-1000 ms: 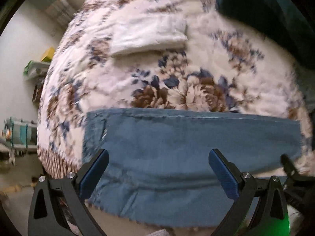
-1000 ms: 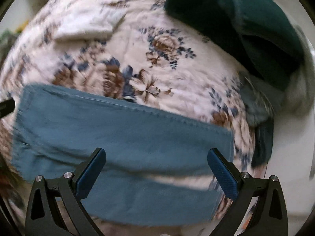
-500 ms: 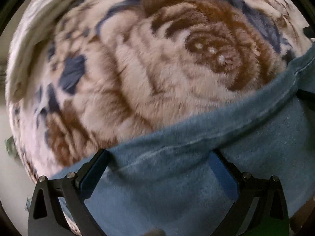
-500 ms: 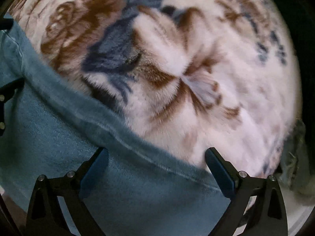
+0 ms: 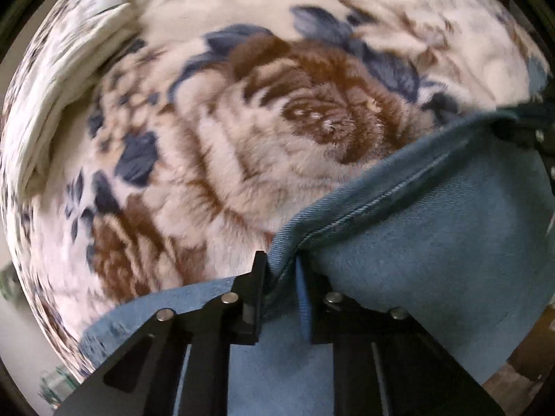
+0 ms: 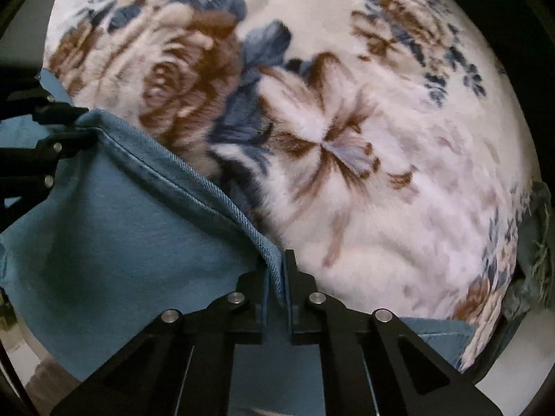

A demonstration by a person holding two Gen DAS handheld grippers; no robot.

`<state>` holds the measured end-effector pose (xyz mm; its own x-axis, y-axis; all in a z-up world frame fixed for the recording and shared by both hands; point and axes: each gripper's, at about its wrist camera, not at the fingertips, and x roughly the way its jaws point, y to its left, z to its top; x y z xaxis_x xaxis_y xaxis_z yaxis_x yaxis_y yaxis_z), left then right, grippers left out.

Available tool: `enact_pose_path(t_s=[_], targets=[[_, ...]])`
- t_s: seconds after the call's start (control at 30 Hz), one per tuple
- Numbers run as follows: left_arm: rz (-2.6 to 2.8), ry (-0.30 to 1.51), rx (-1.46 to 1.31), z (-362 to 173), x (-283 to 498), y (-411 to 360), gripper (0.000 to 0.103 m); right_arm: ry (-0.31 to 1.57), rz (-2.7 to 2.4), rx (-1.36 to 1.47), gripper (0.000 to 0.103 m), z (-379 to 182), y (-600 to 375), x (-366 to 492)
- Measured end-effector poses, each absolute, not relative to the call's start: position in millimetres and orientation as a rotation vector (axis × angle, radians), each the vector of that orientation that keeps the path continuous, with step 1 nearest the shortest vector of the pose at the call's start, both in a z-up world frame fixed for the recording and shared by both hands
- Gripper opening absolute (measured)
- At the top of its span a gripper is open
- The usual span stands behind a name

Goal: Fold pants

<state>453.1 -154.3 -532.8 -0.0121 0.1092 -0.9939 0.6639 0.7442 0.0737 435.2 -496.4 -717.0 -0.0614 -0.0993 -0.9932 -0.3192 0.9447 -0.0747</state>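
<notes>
Fingers (image 5: pixel 259 277) of both grippers pinch the stitched edge of the blue denim pants (image 5: pixel 433 242) (over a floral fleece blanket (image 5: pixel 208 138)); uneven lifting could skew the fold.

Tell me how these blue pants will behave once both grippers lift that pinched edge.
Likely floppy: the pants already sag between the left gripper and right gripper. Probably fairly heavy, being thick seamed denim. They may drag on the fuzzy floral blanket.

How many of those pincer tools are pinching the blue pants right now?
2. The left hand-held gripper and the right hand-held gripper each clamp the seamed edge of the pants, side by side on the blanket.
</notes>
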Motion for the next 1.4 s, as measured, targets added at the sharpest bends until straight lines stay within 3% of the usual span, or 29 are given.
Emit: enact_pose_path(t_s=[0.23,0.43,0.53,0.87,1.1,1.17,1.23,1.27,1.3,1.33,1.4], targets=[[-0.407,1.505,0.446,-440.8,416.1,-94.6,0.011,1.549,0.164,-0.244,0.006,-660.1,-506.5,390.5],[-0.310,1.533,0.247,-374.7,320.8,-38.0,0.011,1.507,0.115,-0.199,0.005,-625.0,-470.2,321.6],[-0.263,1.567,0.156,-377.0,245.8,-28.1,0.010,1.528,0.098,-0.173,0.005,-616.8,-451.3,267.4],[-0.175,1.781,0.025,-515.0,142.0,-45.8,0.010,1.707,0.049,-0.186,0.005,-677.7,-419.1,116.5],[-0.134,1.776,0.021,-511.7,143.8,-48.4,0.012,1.736,-0.014,-0.097,0.008,-700.2,-426.1,100.1],[-0.100,1.772,0.001,-510.0,149.9,-53.6,0.014,1.754,-0.013,-0.052,0.013,-700.1,-430.2,99.3],[-0.065,1.752,-0.001,-496.6,147.6,-54.5,0.023,1.769,-0.012,-0.015,0.018,-695.9,-434.6,98.3],[-0.050,1.753,-0.001,-488.9,146.9,-56.3,0.031,1.770,-0.016,-0.012,0.040,-690.7,-436.5,96.6],[-0.038,1.748,0.002,-479.2,146.6,-58.8,0.036,1.769,-0.020,-0.010,0.073,-685.5,-438.4,95.5],[-0.036,1.738,0.007,-471.7,145.7,-60.8,0.041,1.764,-0.015,0.013,0.083,-675.9,-441.4,92.8],[-0.029,1.711,0.061,-447.1,147.0,-71.1,0.081,1.749,-0.004,0.063,0.084,-660.3,-448.1,90.3]])
